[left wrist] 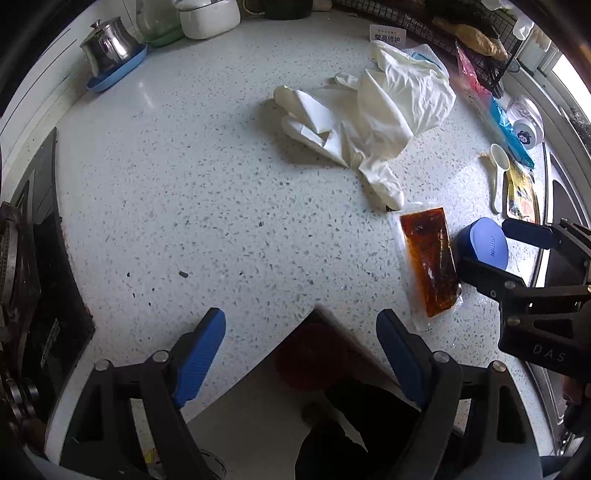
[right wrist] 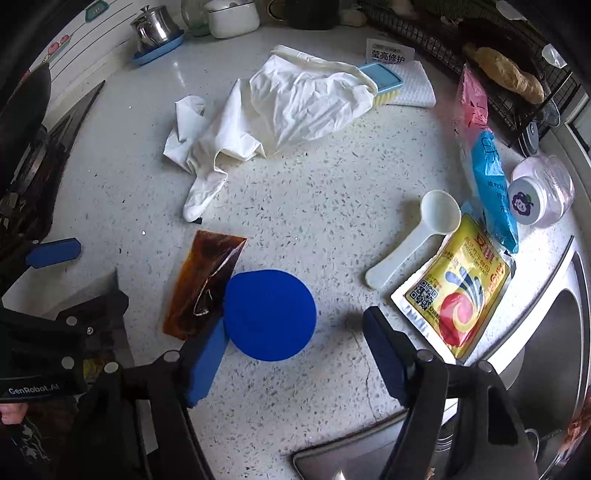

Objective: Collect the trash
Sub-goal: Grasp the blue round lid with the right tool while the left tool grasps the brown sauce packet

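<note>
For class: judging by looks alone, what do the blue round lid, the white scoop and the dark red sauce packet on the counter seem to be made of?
Blue round lid: probably moulded plastic, matte, evenly coloured.
White scoop: likely plastic, smooth with a slight sheen, one piece from bowl to handle.
Dark red sauce packet: thin clear plastic film, glossy and creased, with the reddish-brown contents showing through.

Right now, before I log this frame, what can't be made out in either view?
- Right gripper: whether its far pad touches the blue cap; right wrist view, gap unclear.
- Sauce packet: near end hidden by the cap.
- Sink: cut off by the frame edge.
- Card: print too small, left wrist view.
</note>
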Available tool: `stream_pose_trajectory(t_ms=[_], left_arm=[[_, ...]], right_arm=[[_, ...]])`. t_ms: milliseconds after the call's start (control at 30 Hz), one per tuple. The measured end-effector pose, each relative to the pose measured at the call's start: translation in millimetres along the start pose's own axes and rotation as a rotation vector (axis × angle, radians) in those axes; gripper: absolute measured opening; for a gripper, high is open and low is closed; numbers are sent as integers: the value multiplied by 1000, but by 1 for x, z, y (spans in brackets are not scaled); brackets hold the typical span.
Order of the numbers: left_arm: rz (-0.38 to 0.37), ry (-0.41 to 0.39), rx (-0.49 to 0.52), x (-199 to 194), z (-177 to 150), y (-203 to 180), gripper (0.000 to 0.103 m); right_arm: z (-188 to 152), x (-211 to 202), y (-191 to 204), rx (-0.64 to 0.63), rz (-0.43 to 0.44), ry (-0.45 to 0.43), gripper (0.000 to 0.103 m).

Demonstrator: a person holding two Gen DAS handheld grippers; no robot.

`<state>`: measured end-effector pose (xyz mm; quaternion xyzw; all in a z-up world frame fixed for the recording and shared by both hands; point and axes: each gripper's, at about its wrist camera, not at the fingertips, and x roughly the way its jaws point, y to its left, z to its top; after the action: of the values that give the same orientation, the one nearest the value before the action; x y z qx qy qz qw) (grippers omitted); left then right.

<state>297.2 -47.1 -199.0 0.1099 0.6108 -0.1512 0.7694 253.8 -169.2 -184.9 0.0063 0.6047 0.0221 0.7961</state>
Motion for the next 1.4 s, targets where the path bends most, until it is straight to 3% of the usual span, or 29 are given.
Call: stream_pose_trajectory(t_ms=[67, 133, 200, 633, 833, 1100, 1300, 1400], left_arm=[[-1, 4, -10, 0, 1, 1, 82], [-8, 5, -22, 1, 2, 4, 82], [-15, 9, -34, -1, 3, 5, 82], [-1, -2, 47, -26, 19, -26, 82], [-77, 4, 41, -25, 30, -48, 82], [-90, 18, 66, 0, 44, -66, 79], [-48, 62, 92, 19, 47, -79, 71], [-8, 48, 115, 23, 47, -86, 70]], right_arm=[[1, 1, 3, -10, 4, -1, 72], [4, -1, 7, -20, 5, -14, 61], [3, -3, 9, -26, -7, -15, 43], [-17, -14, -36, 91, 85, -68, 43], [-22, -33, -62, 148, 86, -81, 43], [-34, -46, -98, 190, 51, -87, 43], [-43, -58, -116, 224, 53, -93, 43], [-46, -63, -122, 232, 55, -99, 43]])
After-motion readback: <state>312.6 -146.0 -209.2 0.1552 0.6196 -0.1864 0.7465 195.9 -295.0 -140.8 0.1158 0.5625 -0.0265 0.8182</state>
